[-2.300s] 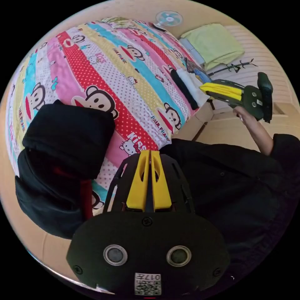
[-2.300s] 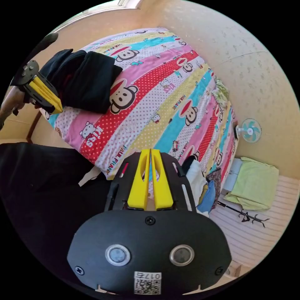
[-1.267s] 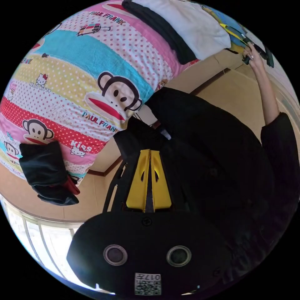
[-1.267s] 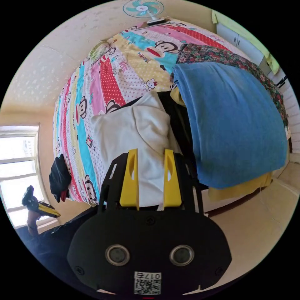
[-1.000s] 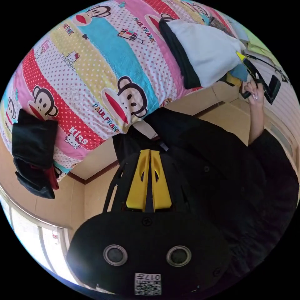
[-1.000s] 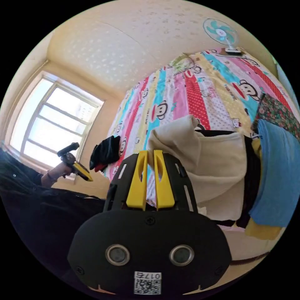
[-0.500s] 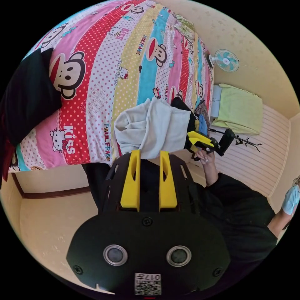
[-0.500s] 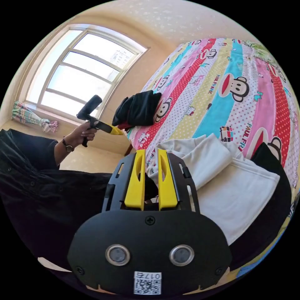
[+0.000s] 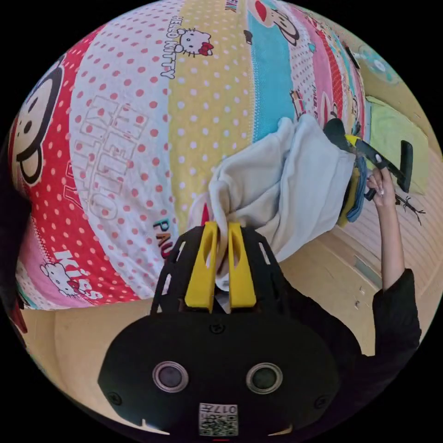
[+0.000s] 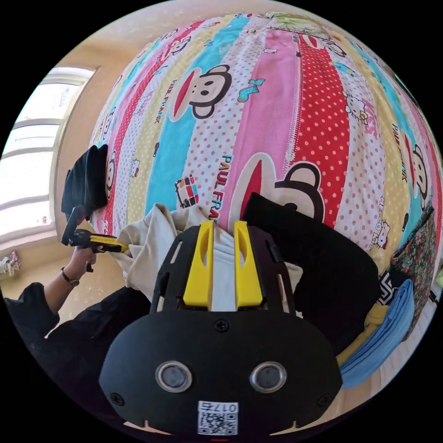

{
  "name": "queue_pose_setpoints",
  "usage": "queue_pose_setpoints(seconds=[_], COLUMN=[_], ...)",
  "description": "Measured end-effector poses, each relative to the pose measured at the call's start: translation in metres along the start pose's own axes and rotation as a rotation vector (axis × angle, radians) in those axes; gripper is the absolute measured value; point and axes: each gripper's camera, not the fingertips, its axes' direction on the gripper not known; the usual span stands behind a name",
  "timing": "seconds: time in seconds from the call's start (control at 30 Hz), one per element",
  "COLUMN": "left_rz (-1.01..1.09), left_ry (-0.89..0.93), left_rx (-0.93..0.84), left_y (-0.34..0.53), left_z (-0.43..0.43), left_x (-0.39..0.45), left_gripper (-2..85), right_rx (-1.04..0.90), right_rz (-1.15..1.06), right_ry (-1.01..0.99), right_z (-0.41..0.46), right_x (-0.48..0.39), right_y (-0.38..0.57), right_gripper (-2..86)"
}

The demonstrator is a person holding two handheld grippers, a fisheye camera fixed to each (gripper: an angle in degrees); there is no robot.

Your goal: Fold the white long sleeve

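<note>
The white long sleeve (image 9: 286, 184) is lying bunched at the near edge of the bed (image 9: 138, 115), beside a black garment (image 10: 323, 258) and a blue cloth (image 10: 387, 323). One end of it is pinched between the nearly closed jaws of the left gripper (image 9: 220, 230), so that it can be drawn away from the pile. The right gripper (image 10: 223, 230) is held over the other end, its jaws a little apart with white cloth seen between them; whether that cloth is pressed cannot be told. Two separated holds are judged to be needed so that the shirt can be lifted and spread flat across the bed before any fold is made.
</note>
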Motion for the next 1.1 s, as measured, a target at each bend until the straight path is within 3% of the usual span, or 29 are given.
queue_pose_setpoints(seconds=[0.1, 0.33, 0.47, 0.53, 0.6, 0.67, 0.77, 0.87, 0.97, 1.07, 1.1], left_rz=[0.096, 0.821, 1.149, 1.216, 1.359, 1.640, 1.900, 1.999, 2.048, 2.095, 2.094], left_ry=[0.259, 0.548, 0.630, 0.636, 0.649, 0.779, 0.977, 1.047, 1.070, 1.163, 1.184], left_rx=[0.227, 0.520, 0.629, 0.701, 0.738, 0.729, 0.705, 0.692, 0.662, 0.604, 0.598], left_y=[0.069, 0.235, 0.307, 0.337, 0.375, 0.435, 0.501, 0.550, 0.586, 0.608, 0.610], left_z=[-0.030, -0.155, -0.216, -0.237, -0.256, -0.278, -0.295, -0.301, -0.293, -0.279, -0.275], left_x=[0.003, 0.135, 0.191, 0.198, 0.204, 0.212, 0.221, 0.236, 0.251, 0.256, 0.256], left_gripper=[0.0, -0.7, -0.6, -0.6, -0.5, -0.2, 0.1, 0.2, 0.3, 0.3, 0.3], right_rx=[0.125, 0.371, 0.328, 0.230, 0.220, 0.311, 0.529, 0.715, 0.891, 0.830, 0.704], right_rz=[-0.026, -0.276, -0.502, -0.786, -0.904, -0.887, -0.767, -0.709, -0.632, -0.589, -0.617], right_ry=[-0.121, -0.474, -0.780, -0.945, -0.949, -0.939, -0.819, -0.718, -0.822, -0.942, -0.967], right_z=[-0.038, -0.132, -0.139, -0.141, -0.150, -0.168, -0.206, -0.252, -0.297, -0.318, -0.313], right_x=[-0.020, -0.053, -0.094, -0.156, -0.189, -0.196, -0.191, -0.198, -0.197, -0.206, -0.220], right_y=[0.035, 0.107, 0.136, 0.170, 0.195, 0.205, 0.198, 0.172, 0.135, 0.077, 0.049], right_gripper=[7.4, 7.2, 5.8, 5.0, 5.2, 6.1, 9.4, 15.7, 19.1, 21.9, 22.9])
